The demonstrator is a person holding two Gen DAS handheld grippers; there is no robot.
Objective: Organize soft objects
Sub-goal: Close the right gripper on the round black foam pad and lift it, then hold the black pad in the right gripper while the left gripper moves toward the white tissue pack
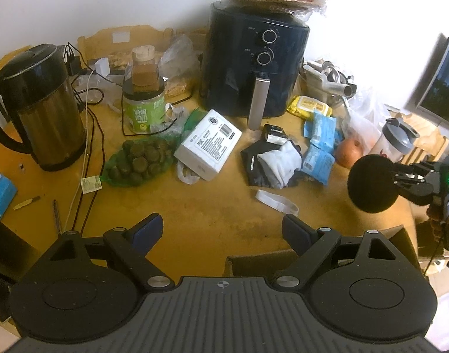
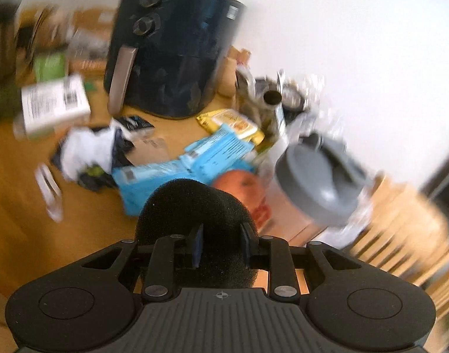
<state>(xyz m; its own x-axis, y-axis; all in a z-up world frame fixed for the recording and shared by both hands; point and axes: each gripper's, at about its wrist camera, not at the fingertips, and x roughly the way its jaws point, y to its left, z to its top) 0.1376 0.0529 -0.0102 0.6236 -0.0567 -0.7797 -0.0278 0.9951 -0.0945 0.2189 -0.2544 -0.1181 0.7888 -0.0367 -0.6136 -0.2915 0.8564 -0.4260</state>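
Observation:
My right gripper (image 2: 221, 245) is shut on a black foam ball (image 2: 195, 206) and holds it above the table's right edge; the ball also shows in the left wrist view (image 1: 373, 184). My left gripper (image 1: 223, 229) is open and empty above the wooden table (image 1: 209, 220). A pile of black and white socks (image 1: 276, 161) lies in the middle of the table, blurred in the right wrist view (image 2: 89, 150). Blue soft packs (image 1: 320, 144) lie to its right.
A dark air fryer (image 1: 254, 64) stands at the back. A kettle (image 1: 39, 108) is at the left, a white box (image 1: 208, 144) and a green bag (image 1: 136, 161) in the middle. An apple (image 1: 349, 151) and a grey-lidded bottle (image 1: 398, 141) are right. A cardboard box (image 1: 254, 261) sits at the near edge.

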